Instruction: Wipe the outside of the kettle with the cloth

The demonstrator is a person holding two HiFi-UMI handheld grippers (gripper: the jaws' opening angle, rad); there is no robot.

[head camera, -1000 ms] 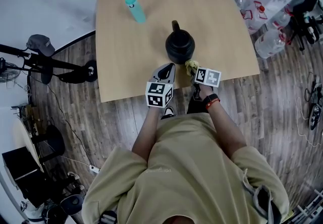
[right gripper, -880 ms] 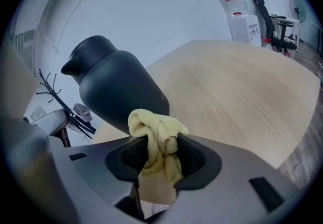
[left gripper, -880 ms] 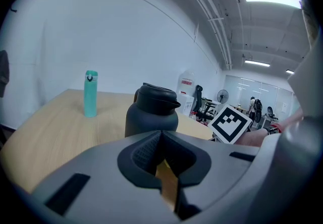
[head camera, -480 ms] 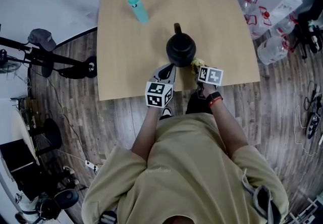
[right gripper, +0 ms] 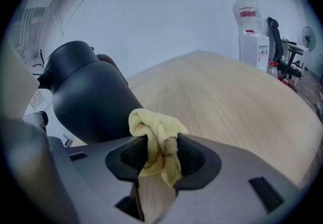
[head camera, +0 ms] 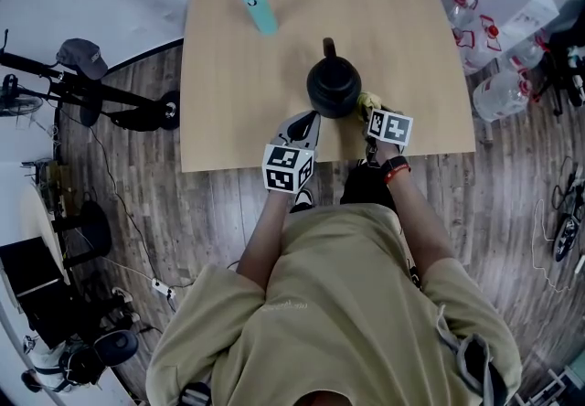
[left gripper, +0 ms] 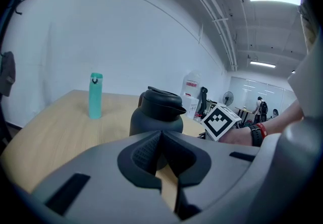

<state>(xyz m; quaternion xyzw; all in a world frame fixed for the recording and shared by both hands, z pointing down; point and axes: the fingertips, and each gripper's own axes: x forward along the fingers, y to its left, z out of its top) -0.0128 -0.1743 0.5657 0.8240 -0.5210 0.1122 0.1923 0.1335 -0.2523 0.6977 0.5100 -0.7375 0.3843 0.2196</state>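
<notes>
Right tongs [right gripper: 160, 153] clamp the yellow cloth [right gripper: 157, 132], now further round the right flank of the kettle [head camera: 334, 89]. Left tongs [left gripper: 162, 150] remain closed and empty, kettle just ahead on the counter [head camera: 238, 75].

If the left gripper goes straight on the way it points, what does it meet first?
Most likely the black kettle, dead ahead of the left gripper, whose fingers are shut; depth is unclear.
</notes>
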